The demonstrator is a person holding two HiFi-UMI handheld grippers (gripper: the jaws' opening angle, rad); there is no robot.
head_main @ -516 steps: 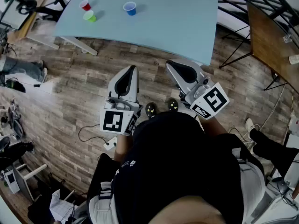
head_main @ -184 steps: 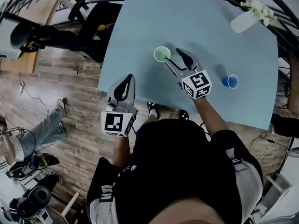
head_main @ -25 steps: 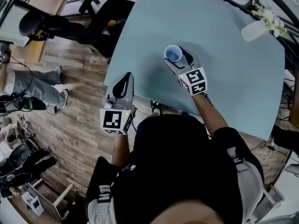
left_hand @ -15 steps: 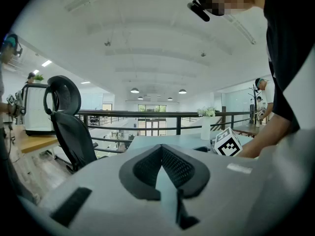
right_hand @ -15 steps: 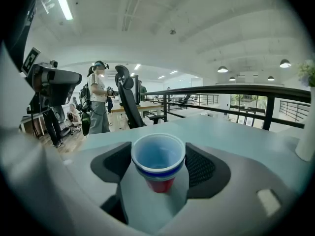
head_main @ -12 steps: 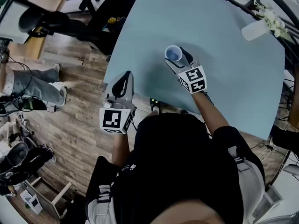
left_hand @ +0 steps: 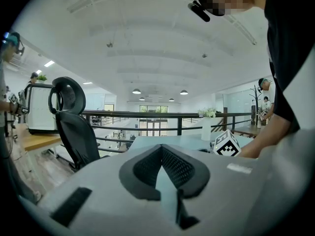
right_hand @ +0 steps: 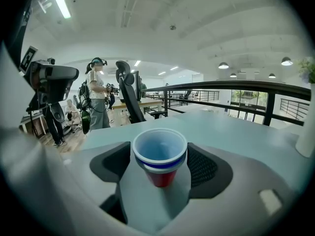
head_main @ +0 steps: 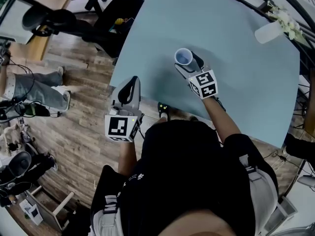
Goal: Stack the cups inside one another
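A blue cup (head_main: 183, 57) sits nested in a red cup (right_hand: 161, 177) on the pale blue table (head_main: 236, 43), near its left end. My right gripper (head_main: 187, 61) reaches over the table and has the stack between its jaws. In the right gripper view both pads touch the blue cup's (right_hand: 160, 149) rim, so the right gripper (right_hand: 160, 157) is shut on it. No green cup shows in any view. My left gripper (head_main: 131, 81) hangs at the table's near left edge, jaws together and holding nothing; in its own view the left gripper (left_hand: 161, 149) points across the tabletop (left_hand: 172, 140).
A white vase with flowers (head_main: 269, 29) lies toward the table's far right corner. A black office chair (head_main: 106, 14) stands beyond the left edge, and a person (head_main: 27, 82) stands on the wood floor to the left. A black railing (right_hand: 236, 87) runs behind the table.
Over the last second the right gripper and the cup stack have shifted only slightly right. The left gripper has stayed put.
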